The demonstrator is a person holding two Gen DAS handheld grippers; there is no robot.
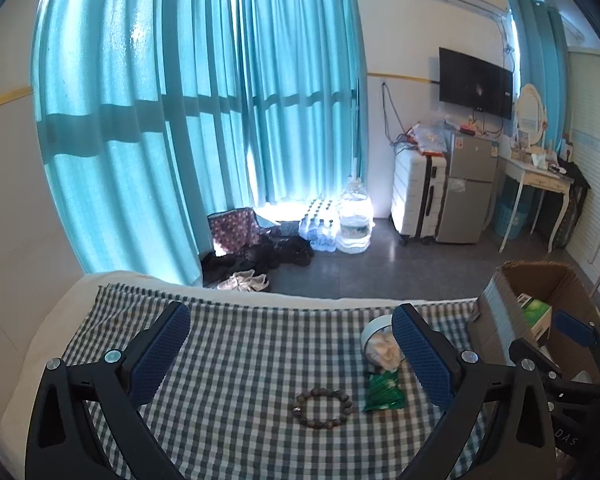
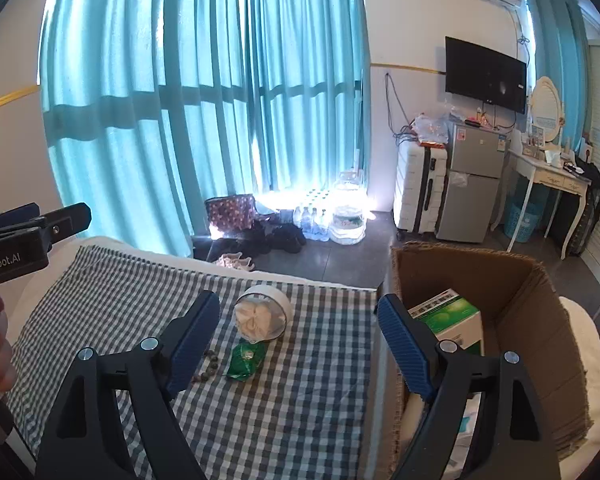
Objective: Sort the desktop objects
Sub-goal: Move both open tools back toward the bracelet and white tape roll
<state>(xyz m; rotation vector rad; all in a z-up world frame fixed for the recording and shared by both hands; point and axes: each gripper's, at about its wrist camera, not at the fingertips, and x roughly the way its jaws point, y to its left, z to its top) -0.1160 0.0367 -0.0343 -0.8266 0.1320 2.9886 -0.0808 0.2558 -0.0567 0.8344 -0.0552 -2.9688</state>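
Note:
A bead bracelet [image 1: 323,407] lies on the checked cloth [image 1: 236,408], between the fingers of my open, empty left gripper [image 1: 290,340]. Right of it lie a green packet [image 1: 383,392] and a tipped white round tub [image 1: 375,336] with crumpled white material inside. In the right wrist view the tub [image 2: 264,314], the packet [image 2: 246,360] and part of the bracelet [image 2: 208,368] lie between the fingers of my open, empty right gripper [image 2: 298,324]. A cardboard box [image 2: 531,320] at the right holds a green and white carton [image 2: 447,320].
The cardboard box [image 1: 495,320] stands at the cloth's right edge. The left gripper's body [image 2: 28,236] shows at the left of the right wrist view. Beyond the table's far edge are curtains, water bottles, a suitcase and a small fridge on the floor.

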